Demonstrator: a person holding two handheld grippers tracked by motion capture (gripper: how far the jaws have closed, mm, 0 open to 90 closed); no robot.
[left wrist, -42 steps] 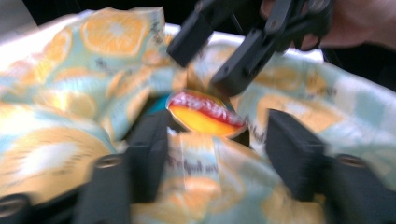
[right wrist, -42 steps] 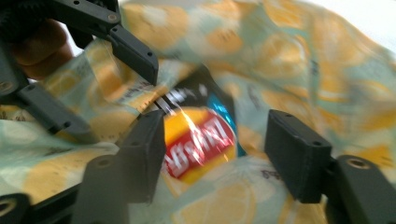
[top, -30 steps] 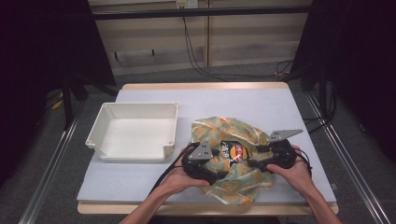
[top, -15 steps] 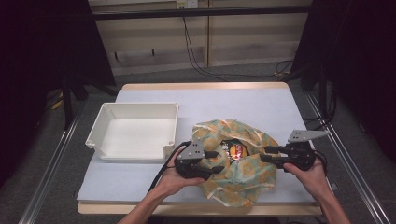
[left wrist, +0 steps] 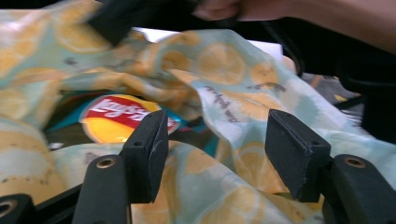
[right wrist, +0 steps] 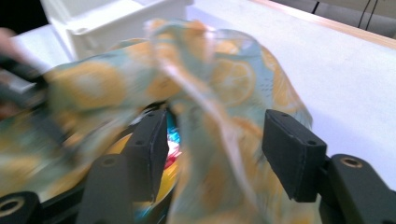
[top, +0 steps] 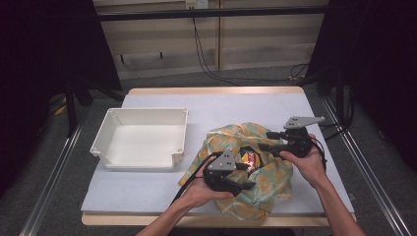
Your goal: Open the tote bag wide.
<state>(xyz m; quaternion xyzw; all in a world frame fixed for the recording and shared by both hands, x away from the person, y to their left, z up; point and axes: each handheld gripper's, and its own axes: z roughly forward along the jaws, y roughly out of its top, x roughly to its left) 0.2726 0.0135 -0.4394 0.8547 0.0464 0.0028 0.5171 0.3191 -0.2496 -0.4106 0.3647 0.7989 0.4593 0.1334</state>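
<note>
A lemon-print cloth bag (top: 265, 179) lies crumpled on the white table, and a yellow and red chips packet (top: 248, 158) shows through its opening. My left gripper (top: 246, 172) rests at the bag's near left side, pointing right. Its jaws have just been opening and stand apart over loose cloth (left wrist: 224, 65), with the packet (left wrist: 119, 116) just beyond. My right gripper (top: 268, 140) is at the bag's far right edge, pointing left. Its jaws have also just been opening, and a raised fold of cloth (right wrist: 233, 70) stands between them without being pinched.
A white rectangular tray (top: 142, 115) sits on the left half of the table, close to the bag, and its corner (right wrist: 116, 18) appears in the right gripper view. Bare table lies behind the bag. Cables trail from both grippers.
Both hands drew apart, then came back toward the bag. The right gripper has ended higher and farther back. The left has shifted right. The cloth has bunched up around the packet.
</note>
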